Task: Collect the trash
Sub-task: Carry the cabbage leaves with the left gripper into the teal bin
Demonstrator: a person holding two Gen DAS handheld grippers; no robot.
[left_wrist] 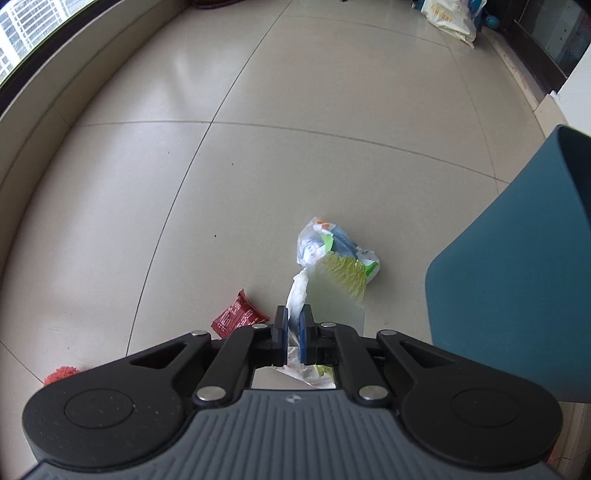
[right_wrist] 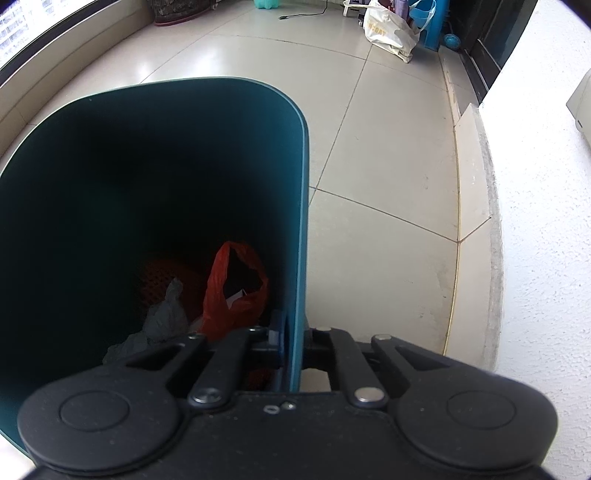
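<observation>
The tiled floor (left_wrist: 258, 177) fills most of both views, pale and glossy, with a low ledge (left_wrist: 44, 99) under a window curving along the far left. The teal bin (right_wrist: 291, 229) is the largest thing on it: in the right wrist view its open mouth faces the camera, its long axis running from near to far, and it looks tipped towards the gripper. Inside lie an orange plastic bag (right_wrist: 221, 302), some grey crumpled paper (right_wrist: 162, 321) and a reddish mesh item (right_wrist: 166, 277). The right gripper (right_wrist: 293, 339) points steeply down and is closed on the bin's right wall, one finger inside and one outside.

In the left wrist view the bin's outer wall stands at the right edge. The left gripper (left_wrist: 293, 332) also points steeply down, above the floor, its blue pads (left_wrist: 304, 332) pinched tight on a cabbage leaf (left_wrist: 332, 288). The leaf hangs from the pads, its long axis running away from the camera, the white stalk near the pads and the yellow-green frilled end far.

On the floor just beyond the leaf lies a crumpled plastic wrapper (left_wrist: 321, 240); a red snack packet (left_wrist: 236, 314) lies near left, and a small red fuzzy thing (left_wrist: 61, 373) further left. A cream shopping bag (right_wrist: 388, 33) sits far right.
</observation>
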